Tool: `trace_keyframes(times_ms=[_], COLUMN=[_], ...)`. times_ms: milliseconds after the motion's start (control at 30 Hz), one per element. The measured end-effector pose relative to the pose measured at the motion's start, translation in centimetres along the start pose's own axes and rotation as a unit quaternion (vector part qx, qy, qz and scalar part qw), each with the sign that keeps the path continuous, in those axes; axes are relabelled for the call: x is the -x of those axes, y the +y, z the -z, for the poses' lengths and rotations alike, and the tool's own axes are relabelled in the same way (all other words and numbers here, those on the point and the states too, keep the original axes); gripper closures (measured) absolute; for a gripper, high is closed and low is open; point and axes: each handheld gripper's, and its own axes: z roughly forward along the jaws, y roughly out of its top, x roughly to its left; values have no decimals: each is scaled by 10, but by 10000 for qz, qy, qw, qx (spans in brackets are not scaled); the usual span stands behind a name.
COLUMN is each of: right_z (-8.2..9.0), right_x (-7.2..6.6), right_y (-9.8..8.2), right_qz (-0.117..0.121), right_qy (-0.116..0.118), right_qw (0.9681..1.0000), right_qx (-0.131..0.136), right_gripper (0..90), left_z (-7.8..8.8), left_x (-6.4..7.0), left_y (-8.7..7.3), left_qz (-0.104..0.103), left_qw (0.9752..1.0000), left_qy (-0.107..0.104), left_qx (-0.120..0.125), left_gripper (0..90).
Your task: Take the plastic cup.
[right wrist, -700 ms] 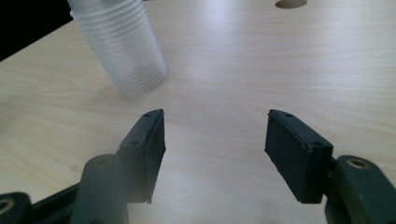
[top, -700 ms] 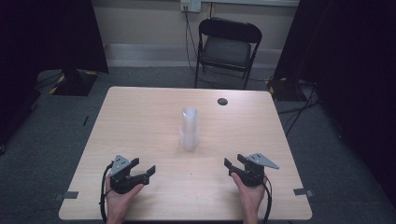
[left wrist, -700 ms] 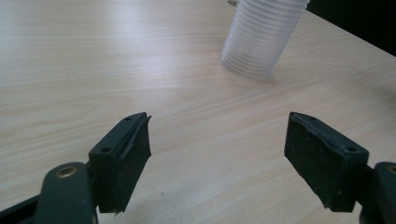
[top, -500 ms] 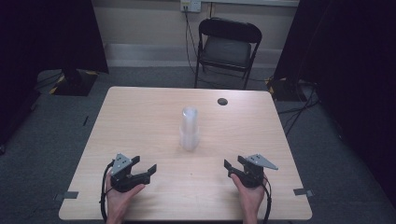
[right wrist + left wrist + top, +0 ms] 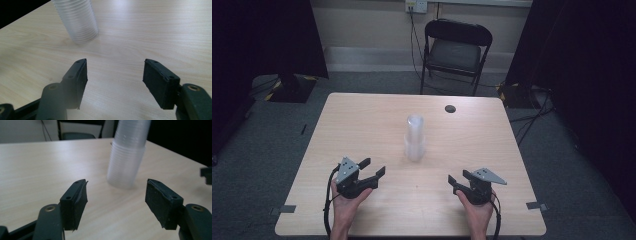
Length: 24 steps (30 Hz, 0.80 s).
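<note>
Cup stack [image 5: 414, 137] upright at bench [image 5: 362, 120] centre, left tongs [image 5: 373, 167] near-left of stack, jaws apart, empty, right tongs [image 5: 459, 177] near-right of stack, jaws apart, empty, black disc [image 5: 450, 108] beyond stack

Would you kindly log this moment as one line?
left gripper: open, empty | right gripper: open, empty | tall stack of clear plastic cups: upright mid-table, untouched

We can't count the stacked clear cups [image 5: 415, 138]: rims blur together. Top of stack is cut off by the frame edge in both gripper views. Small dark disc [image 5: 450, 108] on the table's far side is too small to identify. Forearms cropped at bottom edge.
</note>
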Motion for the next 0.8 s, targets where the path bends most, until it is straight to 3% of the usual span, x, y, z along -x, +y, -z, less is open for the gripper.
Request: trace_keyframes(times_ms=[67, 133, 200, 267, 300, 367, 400, 567, 700, 733, 800], right_z=[4, 5, 4, 4, 4, 4, 4, 3, 2, 2, 2], right_x=[0, 0, -1, -1, -3, -4, -7, -12, -16, -16, -15], right_y=[-1, -2, -2, -2, -2, -2, -1, 0, 0, 0, 0], right_qz=[-37, -31, -15, -9, 32, 38, 128, 187, 262, 271, 289], right_qy=[18, 49, 41, 43, 61, 53, 50, 128, 241, 243, 236], right_qw=[10000, 10000, 10000, 10000, 10000, 10000, 9999, 9997, 9994, 9993, 9993], right_qx=[30, 41, 34, 27, 10, 6, -5, 17, -32, -44, -38], right_gripper=[359, 359, 358, 356, 351, 350, 349, 349, 354, 357, 358], left_z=[-2, -6, -8, -11, -14, -17, -21, -30, -38, -42, -43], left_x=[0, 1, 0, 1, 3, 5, 9, 15, 15, 15, 15], left_y=[2, 6, 9, 12, 16, 19, 26, 40, 48, 51, 53], left_qz=[-3, -141, -103, -141, -233, -267, -336, -480, -435, -381, -373], left_qw=[10000, 9999, 9996, 9995, 9990, 9988, 9986, 9976, 9976, 9967, 9966], left_qy=[-29, -39, -259, -251, -348, -371, -288, -407, -468, -693, -718], left_qx=[5, -80, -54, -110, -127, -152, -275, -280, -266, -174, -176], left_gripper=[364, 390, 404, 410, 398, 408, 414, 347, 270, 244, 224])
